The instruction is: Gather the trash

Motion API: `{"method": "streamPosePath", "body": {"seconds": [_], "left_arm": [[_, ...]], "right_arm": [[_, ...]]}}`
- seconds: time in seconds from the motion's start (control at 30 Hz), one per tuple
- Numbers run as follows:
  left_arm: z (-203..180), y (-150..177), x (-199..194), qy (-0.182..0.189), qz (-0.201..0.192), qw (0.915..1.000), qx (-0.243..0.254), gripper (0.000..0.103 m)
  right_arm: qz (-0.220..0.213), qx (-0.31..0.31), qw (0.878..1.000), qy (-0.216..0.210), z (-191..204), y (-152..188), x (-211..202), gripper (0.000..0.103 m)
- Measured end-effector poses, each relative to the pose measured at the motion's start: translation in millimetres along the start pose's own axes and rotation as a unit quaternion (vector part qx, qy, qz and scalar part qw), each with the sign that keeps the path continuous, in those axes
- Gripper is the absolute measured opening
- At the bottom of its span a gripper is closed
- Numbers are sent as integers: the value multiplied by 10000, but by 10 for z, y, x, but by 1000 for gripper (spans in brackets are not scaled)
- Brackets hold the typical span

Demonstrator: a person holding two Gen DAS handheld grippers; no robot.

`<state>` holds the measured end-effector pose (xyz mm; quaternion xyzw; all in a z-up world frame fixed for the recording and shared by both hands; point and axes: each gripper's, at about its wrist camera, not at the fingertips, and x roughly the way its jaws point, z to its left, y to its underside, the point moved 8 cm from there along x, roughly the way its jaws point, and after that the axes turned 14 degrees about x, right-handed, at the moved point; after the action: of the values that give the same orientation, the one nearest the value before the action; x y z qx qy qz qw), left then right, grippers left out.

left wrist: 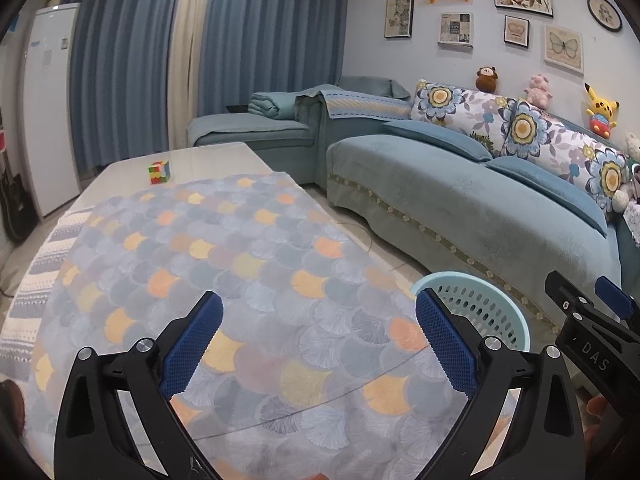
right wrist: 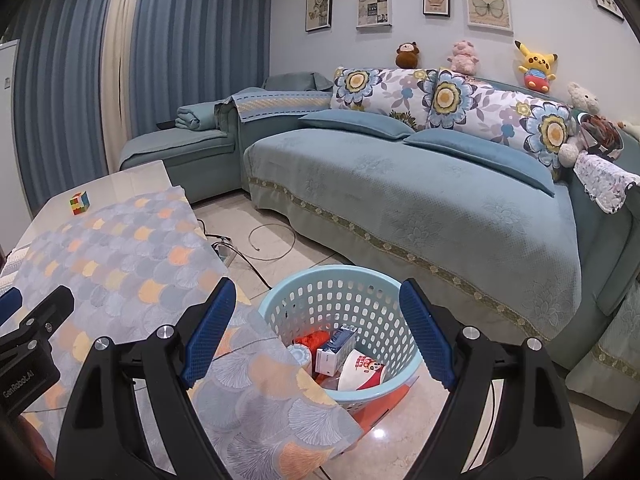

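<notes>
A light blue basket (right wrist: 360, 292) stands on the floor beside the table; its rim also shows in the left wrist view (left wrist: 480, 300). It holds trash: a blue-white carton (right wrist: 334, 350), a red-white paper cup (right wrist: 362, 370), a small round lid (right wrist: 300, 354) and something red (right wrist: 314, 338). My right gripper (right wrist: 316, 332) is open and empty above the basket and the table's corner. My left gripper (left wrist: 318, 344) is open and empty over the patterned tablecloth (left wrist: 240, 264). The right gripper (left wrist: 592, 320) shows at the left view's right edge.
A colour cube (left wrist: 159, 172) sits at the table's far end. A blue sofa (right wrist: 400, 184) with flowered cushions and plush toys runs along the right. Cables (right wrist: 272, 240) lie on the floor between table and sofa. A red object (right wrist: 380, 404) lies under the basket.
</notes>
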<state>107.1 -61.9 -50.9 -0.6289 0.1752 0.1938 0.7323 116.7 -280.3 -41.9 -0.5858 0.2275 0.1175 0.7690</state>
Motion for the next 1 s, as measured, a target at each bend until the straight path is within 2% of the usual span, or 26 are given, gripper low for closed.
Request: {"method": "streamPosePath", "body": {"seconds": [1.0], "left_arm": [[-45, 11, -7, 20, 55, 10000, 1, 95]], "right_arm": [[137, 10, 9999, -91, 2, 36, 79, 80]]}}
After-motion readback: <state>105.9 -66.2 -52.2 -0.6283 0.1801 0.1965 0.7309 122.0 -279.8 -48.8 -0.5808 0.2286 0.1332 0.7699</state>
